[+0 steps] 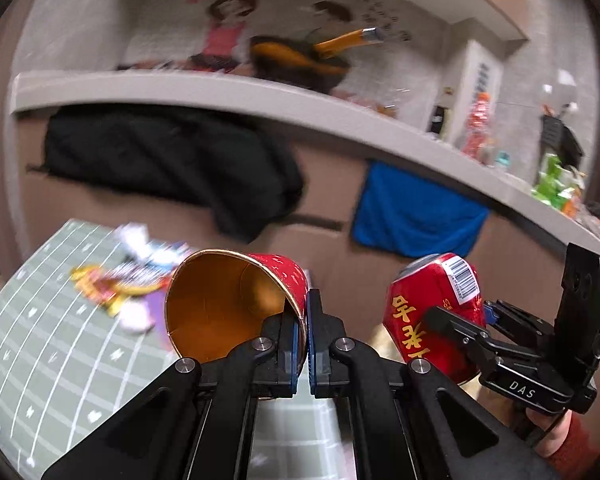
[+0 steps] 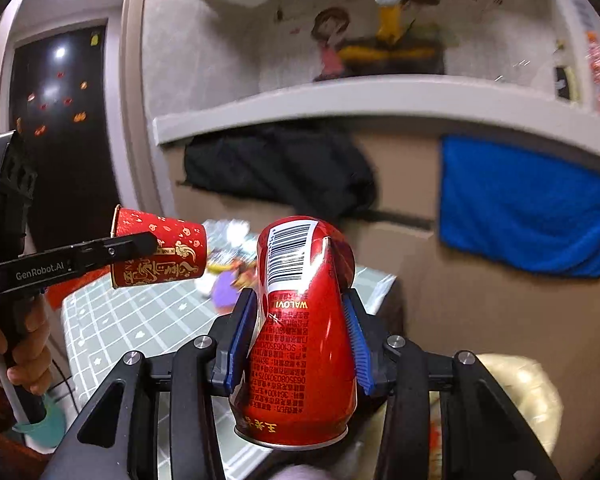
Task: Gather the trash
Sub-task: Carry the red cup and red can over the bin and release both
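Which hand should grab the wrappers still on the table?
Neither yet. The left gripper pinches the red paper cup; the right gripper grips the red drink can. The colourful wrappers lie leftward, so probably left.

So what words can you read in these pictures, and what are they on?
"WALOVI": on the red can, upside down.
"GenRobot.AI": on the left gripper.
"DAS": on the right gripper.
Gold characters on the can and the red paper cup, the can's small print and the wall writing: not readable.
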The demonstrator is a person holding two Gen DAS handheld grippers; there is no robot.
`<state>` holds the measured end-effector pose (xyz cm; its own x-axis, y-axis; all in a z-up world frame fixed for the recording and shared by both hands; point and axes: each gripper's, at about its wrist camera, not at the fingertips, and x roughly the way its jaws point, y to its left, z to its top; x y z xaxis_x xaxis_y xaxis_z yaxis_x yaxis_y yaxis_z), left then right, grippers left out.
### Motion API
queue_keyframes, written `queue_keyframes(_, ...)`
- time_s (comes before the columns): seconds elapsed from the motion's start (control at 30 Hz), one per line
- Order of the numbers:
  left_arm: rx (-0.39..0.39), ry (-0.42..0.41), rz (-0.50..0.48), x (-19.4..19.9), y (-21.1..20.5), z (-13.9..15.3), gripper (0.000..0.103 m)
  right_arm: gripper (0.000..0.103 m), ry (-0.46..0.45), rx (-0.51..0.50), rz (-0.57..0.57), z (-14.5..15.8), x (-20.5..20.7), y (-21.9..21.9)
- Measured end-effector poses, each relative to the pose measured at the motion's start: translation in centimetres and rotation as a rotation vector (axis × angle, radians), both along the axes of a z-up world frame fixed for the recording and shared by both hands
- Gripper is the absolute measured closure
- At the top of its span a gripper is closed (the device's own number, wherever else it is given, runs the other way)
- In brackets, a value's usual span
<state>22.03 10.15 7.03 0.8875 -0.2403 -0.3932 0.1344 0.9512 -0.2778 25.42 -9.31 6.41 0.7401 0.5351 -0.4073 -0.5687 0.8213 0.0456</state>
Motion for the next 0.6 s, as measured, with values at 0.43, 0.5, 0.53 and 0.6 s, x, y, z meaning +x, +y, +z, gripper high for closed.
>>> queue_keyframes(0.43,0.012,-0.057,-0.263,3.5,-12.9,1.8,0.100,0.063,-0.120,0.031,-0.285,4.5,-2.1,-12.9)
queue_keyframes(0.5,0.014,-0.047,-0.286,3.8,-14.0,1.4,0.100,0.063,-0.116,0.033,-0.315,4.3,-2.3,-14.3)
queue_keyframes(0.53,0.018,-0.043,-0.294,3.8,-14.6,1.3,0.100,0.063,-0.116,0.033,-0.328,4.2,-2.4,-14.9)
queue_keyframes(0.6,0.026,-0.034,-0.307,4.0,-15.4,1.1,0.100,0.063,-0.112,0.038,-0.343,4.0,-2.4,-15.7)
